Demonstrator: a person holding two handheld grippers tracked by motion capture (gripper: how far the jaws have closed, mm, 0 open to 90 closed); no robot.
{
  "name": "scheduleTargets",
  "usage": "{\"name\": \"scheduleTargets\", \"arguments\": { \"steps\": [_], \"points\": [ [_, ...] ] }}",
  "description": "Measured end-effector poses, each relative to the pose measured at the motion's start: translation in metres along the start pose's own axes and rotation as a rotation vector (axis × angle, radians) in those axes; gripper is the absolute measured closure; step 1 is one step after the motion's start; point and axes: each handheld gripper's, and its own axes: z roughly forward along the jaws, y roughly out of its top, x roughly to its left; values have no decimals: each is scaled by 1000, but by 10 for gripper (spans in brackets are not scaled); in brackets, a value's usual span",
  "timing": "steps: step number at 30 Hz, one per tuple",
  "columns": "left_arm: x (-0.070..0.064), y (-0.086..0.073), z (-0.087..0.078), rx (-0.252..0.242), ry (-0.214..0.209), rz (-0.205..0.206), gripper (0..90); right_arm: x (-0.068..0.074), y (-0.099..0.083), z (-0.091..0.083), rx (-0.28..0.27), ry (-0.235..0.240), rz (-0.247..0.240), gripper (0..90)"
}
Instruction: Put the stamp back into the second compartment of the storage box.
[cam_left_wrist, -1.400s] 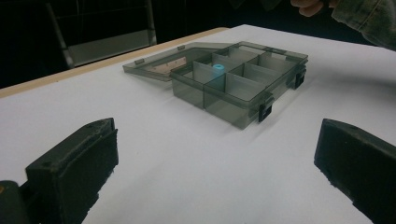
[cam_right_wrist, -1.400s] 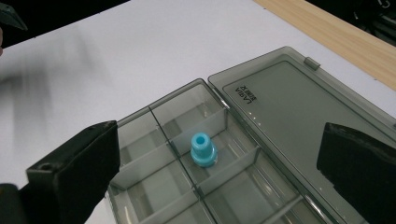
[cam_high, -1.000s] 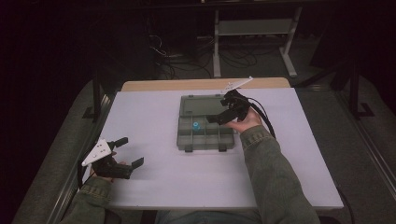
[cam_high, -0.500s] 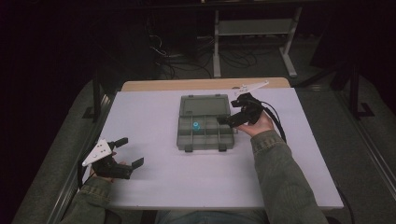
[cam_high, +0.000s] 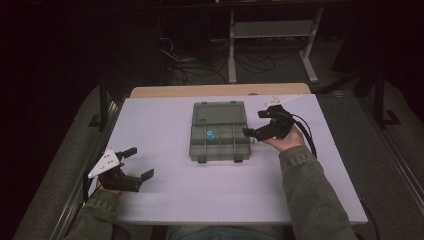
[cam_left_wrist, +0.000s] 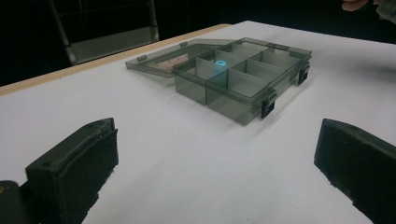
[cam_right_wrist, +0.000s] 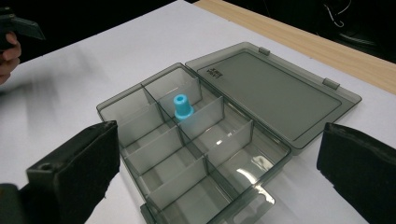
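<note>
One small blue piece (cam_right_wrist: 182, 107) stands upright in a middle compartment of the open grey organiser box (cam_high: 220, 148), whose lid lies flat on the bench (cam_high: 310, 200). The right tool (cam_high: 260, 123), over the box a second ago, has drawn back to just beside its right edge, jaws wide and empty. That suggests the piece has just been dropped in and released. The left tool (cam_high: 136, 162) has not moved, resting near the bench's left corner, jaws also wide apart and empty.

Dim lab, white worktable (cam_high: 200, 200), tangled floor cables (cam_high: 195, 67) (behind), metal stand (cam_high: 272, 35)
</note>
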Motion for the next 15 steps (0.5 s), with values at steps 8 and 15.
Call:
{"name": "scheduleTargets", "arguments": {
  "steps": [8, 15],
  "points": [
    [-1, 0, 1, -1, -8, 0, 0, 5, -11, -6, -36, -7, -4, 0],
    [0, 0, 1, -4, -7, -6, 0, 8, -19, -10, -54, -4, 0, 0]
  ]
}}
